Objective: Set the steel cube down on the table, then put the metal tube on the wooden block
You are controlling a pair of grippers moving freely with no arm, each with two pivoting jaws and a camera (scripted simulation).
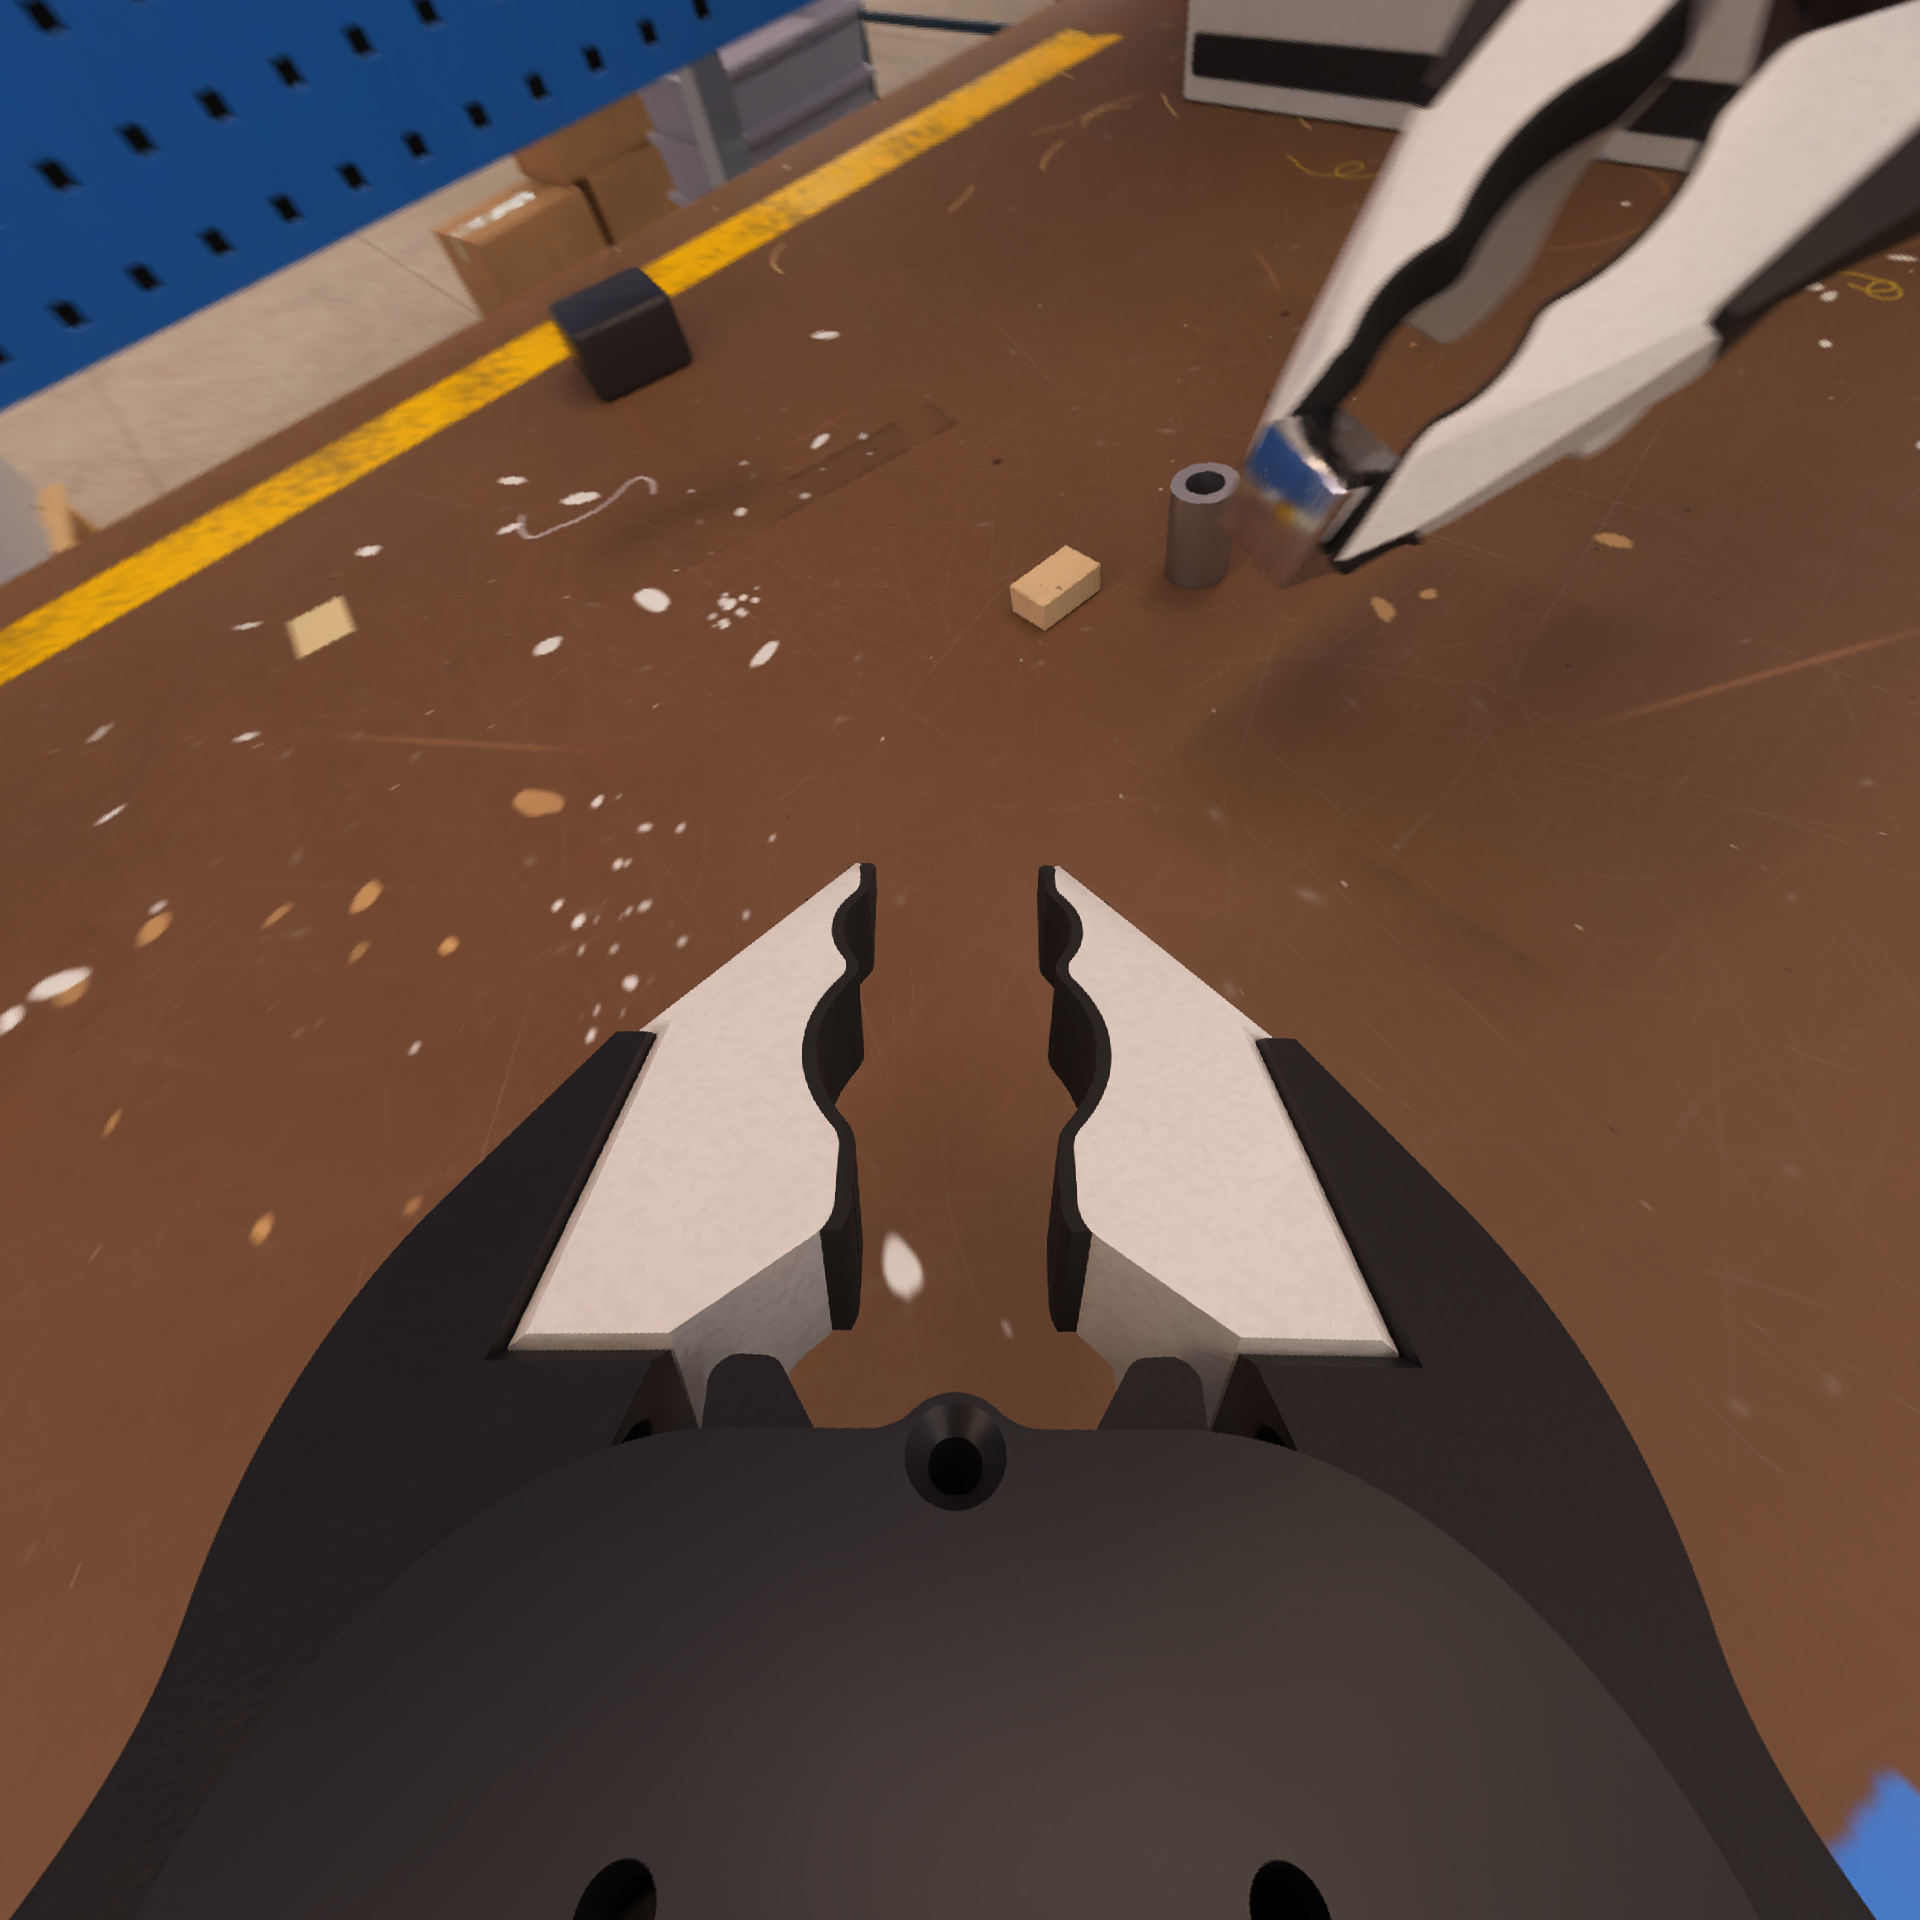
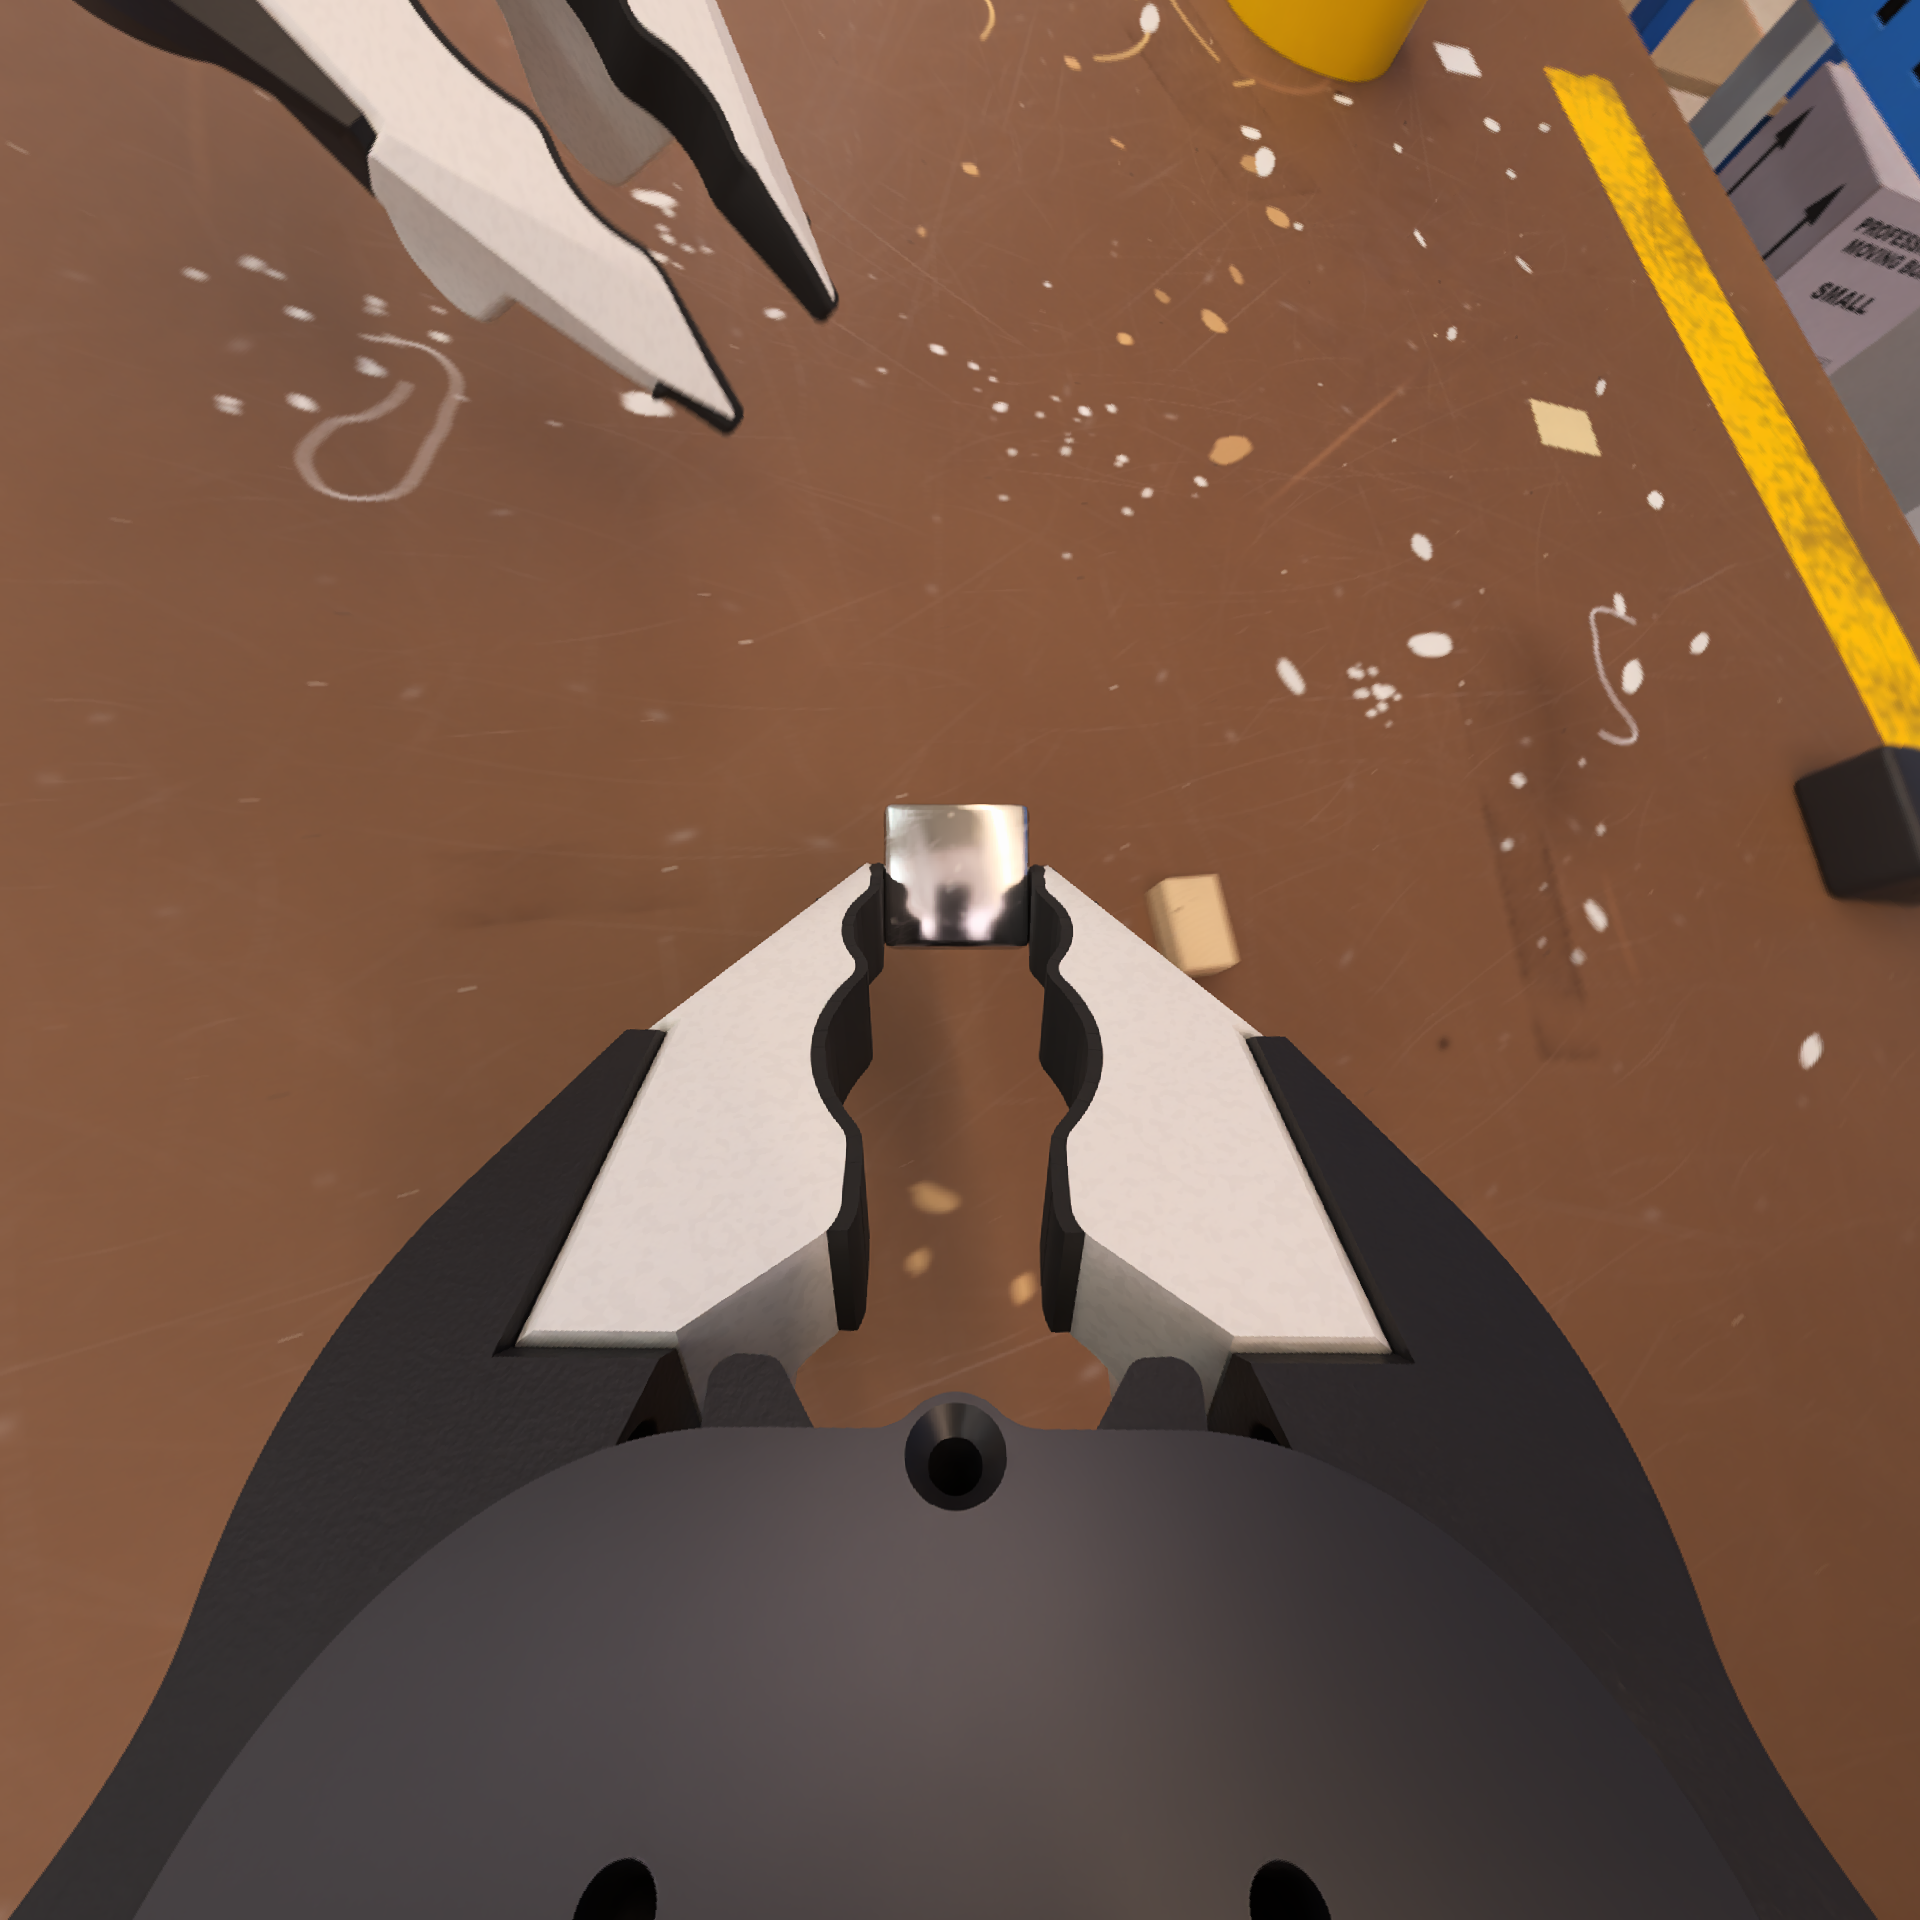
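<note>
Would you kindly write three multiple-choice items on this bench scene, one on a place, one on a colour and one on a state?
1. Where is the steel cube?
A. between the right gripper's fingertips
B. on the wooden block
C. inside the metal tube

2. What colour is the stripe along the table edge?
A. red
B. yellow
C. green

3. How is the left gripper?
A. shut on the tube
B. shut on the block
C. open and empty

Answers:
1 A, the fingertips clamp the cube.
2 B, the stripe is yellow.
3 C, bare table shows between its fingers.
</note>
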